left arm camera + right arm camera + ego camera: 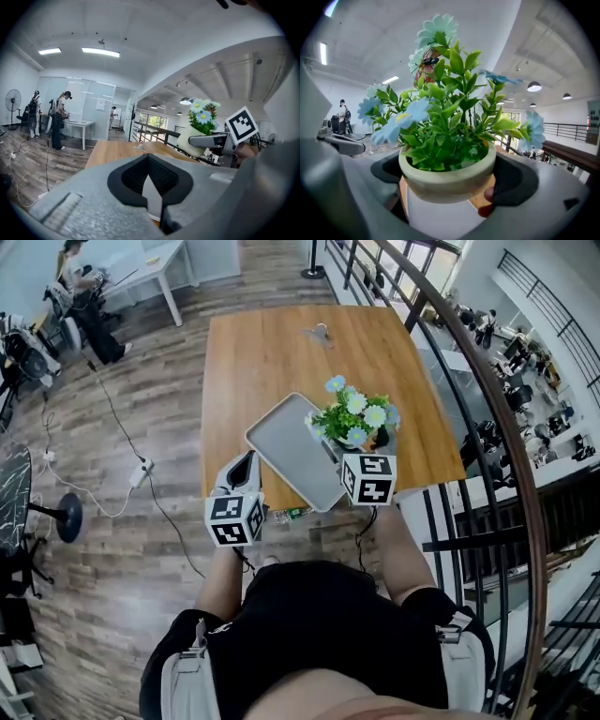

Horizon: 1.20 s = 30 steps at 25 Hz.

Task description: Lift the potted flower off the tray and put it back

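The potted flower (352, 418) has blue and white blooms, green leaves and a pale pot (445, 176). My right gripper (367, 448) is shut on the pot (197, 136), one jaw on each side, and holds it upright over the right edge of the grey tray (291, 451). From the left gripper view the pot appears raised above the table. My left gripper (242, 470) hovers at the tray's front left corner. Its jaws are shut (154, 187), with only the tray's surface (151, 194) seen beyond a thin slit.
The tray lies on a wooden table (272, 352) with a small metal object (319, 332) at its far end. A black stair railing (469, 381) runs close along the table's right side. People stand by a white desk (155, 268) at the back left. A cable (122, 437) trails on the floor.
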Tool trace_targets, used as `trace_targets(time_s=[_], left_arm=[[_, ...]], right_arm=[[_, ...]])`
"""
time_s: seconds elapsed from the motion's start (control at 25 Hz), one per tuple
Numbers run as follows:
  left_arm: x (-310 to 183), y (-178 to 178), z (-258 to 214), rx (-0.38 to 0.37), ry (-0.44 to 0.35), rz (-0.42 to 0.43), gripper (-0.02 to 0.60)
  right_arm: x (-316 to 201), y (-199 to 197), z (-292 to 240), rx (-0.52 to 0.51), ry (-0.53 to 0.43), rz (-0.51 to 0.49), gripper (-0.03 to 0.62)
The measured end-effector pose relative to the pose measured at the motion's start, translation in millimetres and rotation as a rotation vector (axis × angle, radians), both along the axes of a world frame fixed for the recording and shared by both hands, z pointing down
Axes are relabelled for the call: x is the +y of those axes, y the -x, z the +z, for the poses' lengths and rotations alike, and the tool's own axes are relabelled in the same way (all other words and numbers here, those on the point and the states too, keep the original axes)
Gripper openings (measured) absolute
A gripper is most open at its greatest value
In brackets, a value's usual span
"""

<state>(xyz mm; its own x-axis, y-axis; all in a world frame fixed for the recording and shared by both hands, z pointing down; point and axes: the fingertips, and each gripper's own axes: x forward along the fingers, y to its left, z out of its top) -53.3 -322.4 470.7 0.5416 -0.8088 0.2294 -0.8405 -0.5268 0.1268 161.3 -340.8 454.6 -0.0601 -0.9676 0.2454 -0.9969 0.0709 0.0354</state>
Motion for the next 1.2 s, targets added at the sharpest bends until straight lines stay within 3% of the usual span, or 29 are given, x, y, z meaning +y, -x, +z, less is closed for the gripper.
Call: trace_targets(time_s=[0.28,0.6,1.2], left_arm=[[2.2,-19.0,-5.9,-0.003,-0.007,0.055,0.012],[10.5,-33.8,-11.6,-0.020,-0.014,0.104,0.012],[24.6,-24.3,-10.0,-0.032,-0.008,0.084,0.012]], right_arm=[[44.0,-20.6,-1.6,-0.023,-0.012,0.090,0.580],[71.3,-25.4,-7.4,-0.047,-0.029,0.117,0.578],[80.9,-21.9,-5.3,-0.016,-0.051,0.128,0.578]])
